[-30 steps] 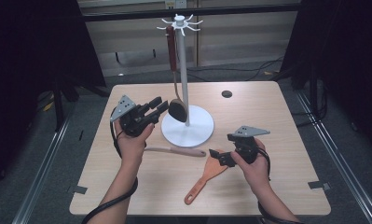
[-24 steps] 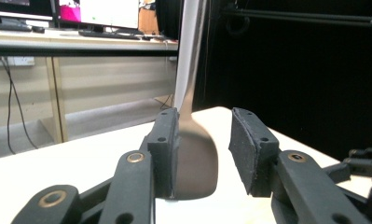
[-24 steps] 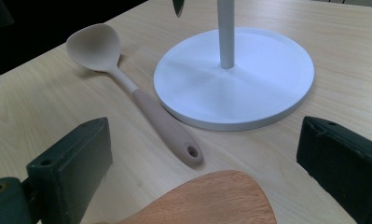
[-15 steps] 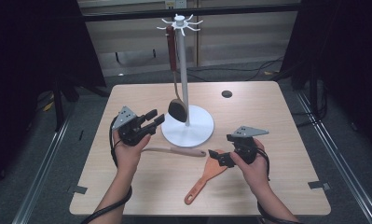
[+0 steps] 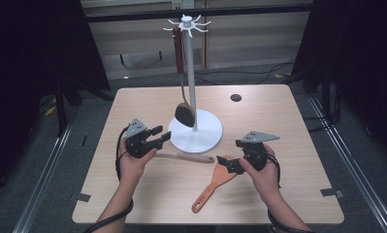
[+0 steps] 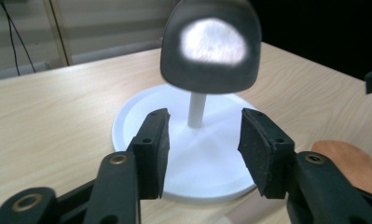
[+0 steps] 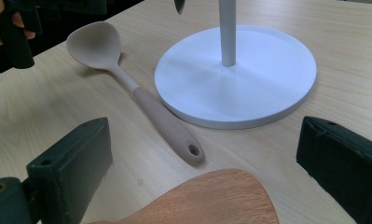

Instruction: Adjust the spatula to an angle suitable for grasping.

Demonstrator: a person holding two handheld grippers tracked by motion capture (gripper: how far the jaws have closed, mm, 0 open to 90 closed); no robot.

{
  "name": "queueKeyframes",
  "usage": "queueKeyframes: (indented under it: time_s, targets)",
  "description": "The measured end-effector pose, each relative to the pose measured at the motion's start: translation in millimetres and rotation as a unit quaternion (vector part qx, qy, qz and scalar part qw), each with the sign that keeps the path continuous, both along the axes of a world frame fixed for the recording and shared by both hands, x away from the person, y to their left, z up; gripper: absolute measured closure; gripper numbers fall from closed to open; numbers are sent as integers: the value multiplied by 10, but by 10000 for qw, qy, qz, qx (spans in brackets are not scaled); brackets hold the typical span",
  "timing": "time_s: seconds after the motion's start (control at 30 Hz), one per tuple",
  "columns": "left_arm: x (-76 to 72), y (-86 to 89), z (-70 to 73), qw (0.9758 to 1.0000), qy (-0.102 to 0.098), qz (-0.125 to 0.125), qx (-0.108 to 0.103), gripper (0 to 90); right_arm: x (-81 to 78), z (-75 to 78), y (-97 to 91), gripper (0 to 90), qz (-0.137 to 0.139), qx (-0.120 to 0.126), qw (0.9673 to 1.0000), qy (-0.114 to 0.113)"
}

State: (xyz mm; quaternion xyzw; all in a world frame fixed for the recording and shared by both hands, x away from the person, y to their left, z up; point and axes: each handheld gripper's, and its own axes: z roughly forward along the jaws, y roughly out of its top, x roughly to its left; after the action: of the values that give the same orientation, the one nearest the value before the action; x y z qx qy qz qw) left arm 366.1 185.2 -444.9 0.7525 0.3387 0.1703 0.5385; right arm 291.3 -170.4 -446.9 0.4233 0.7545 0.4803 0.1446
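Left gripper, jaws just been opening with nothing between, lowers toward the beige spoon; right gripper gapes over the wooden spatula.

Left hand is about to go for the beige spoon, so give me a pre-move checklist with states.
1. Left gripper jaws apart, having just been opening, nothing between them: ok.
2. Beige spoon lying flat on the table, free of the white stand base: ok.
3. Left gripper aimed at the spoon: not ok, it faces the hanging dark ladle.
4. Right gripper open, holding nothing: ok.
5. Orange spatula clear of the spoon: ok.
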Motion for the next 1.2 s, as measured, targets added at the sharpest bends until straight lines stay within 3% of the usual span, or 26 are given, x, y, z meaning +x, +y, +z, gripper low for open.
queueKeyframes:
  time_s: [0.1,0.17,0.43,0.63,0.93,1.2]
  targets:
    - [13,16,-69,9998,155,52,92,479,0,3,0,33,1,11,10000,-10]
    - [17,22,-114,9993,220,70,283,463,2,2,1,33,19,-3,10000,-26]
    - [34,42,-315,9969,624,44,477,397,-2,-6,17,33,33,-20,10000,9]
    - [16,41,-382,9957,784,-76,483,364,0,-11,17,34,31,-16,10000,25]
    - [13,-44,-459,9926,883,-320,766,317,2,-18,26,35,61,-38,10000,12]
    - [41,-101,-523,9882,1024,-521,1014,287,4,-14,11,35,23,-1,10000,38]
